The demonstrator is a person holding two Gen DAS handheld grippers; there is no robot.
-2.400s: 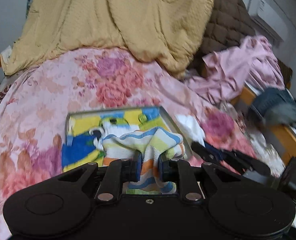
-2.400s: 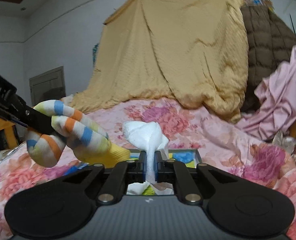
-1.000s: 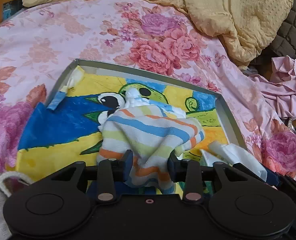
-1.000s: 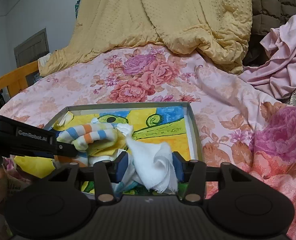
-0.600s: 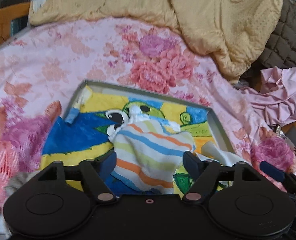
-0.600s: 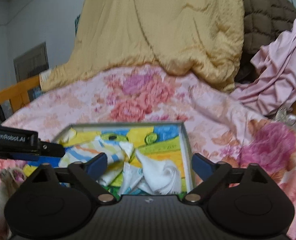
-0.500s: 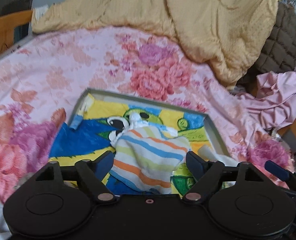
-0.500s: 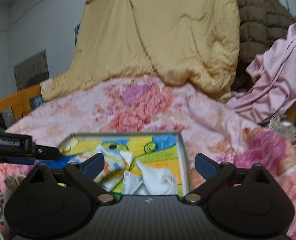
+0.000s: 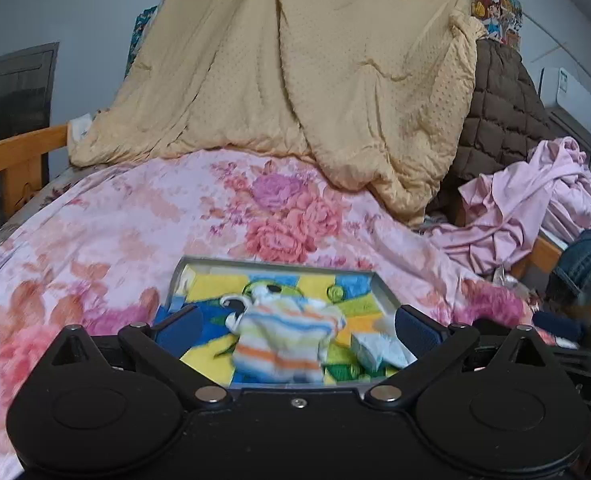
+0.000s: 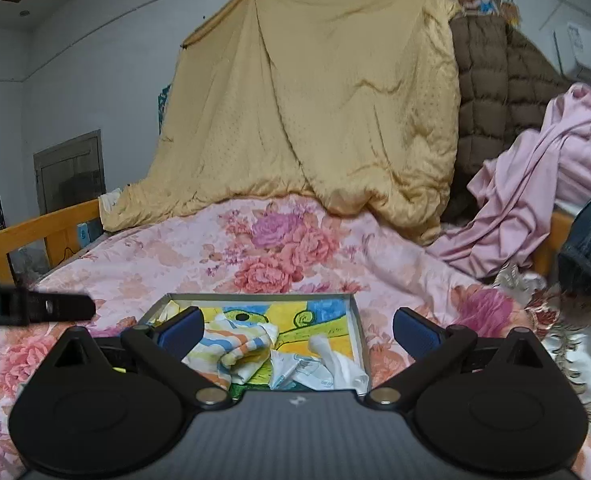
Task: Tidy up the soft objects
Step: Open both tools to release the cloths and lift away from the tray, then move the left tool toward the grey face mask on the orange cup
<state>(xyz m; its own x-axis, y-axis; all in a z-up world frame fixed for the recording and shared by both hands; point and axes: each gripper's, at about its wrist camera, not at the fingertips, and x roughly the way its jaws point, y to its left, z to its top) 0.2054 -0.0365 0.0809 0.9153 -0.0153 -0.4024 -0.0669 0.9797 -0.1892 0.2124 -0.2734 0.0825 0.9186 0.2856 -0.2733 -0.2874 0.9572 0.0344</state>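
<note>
1. Lying released in the painted tray [image 9: 385, 288]: striped sock [image 9: 285, 336] left, white sock [image 10: 341, 364] right.
2. Left gripper [image 9: 297, 326] and right gripper [image 10: 297, 326], jaws just opened wide, now empty; this pair appears placed.

Striped sock [image 9: 283, 340] in white, blue, yellow, orange; white cloth [image 10: 337, 364] at its 3 o'clock; tray [image 9: 385, 286] grey-rimmed, painted yellow-blue-green; bedsheet [image 9: 143, 216] pink floral; blanket [image 9: 295, 72] tan at 12 o'clock.

Both grippers wide open, nothing between their jaws.
The left gripper [image 9: 297, 326] has just been opening; the right gripper [image 10: 297, 326] points slightly downward.
</note>
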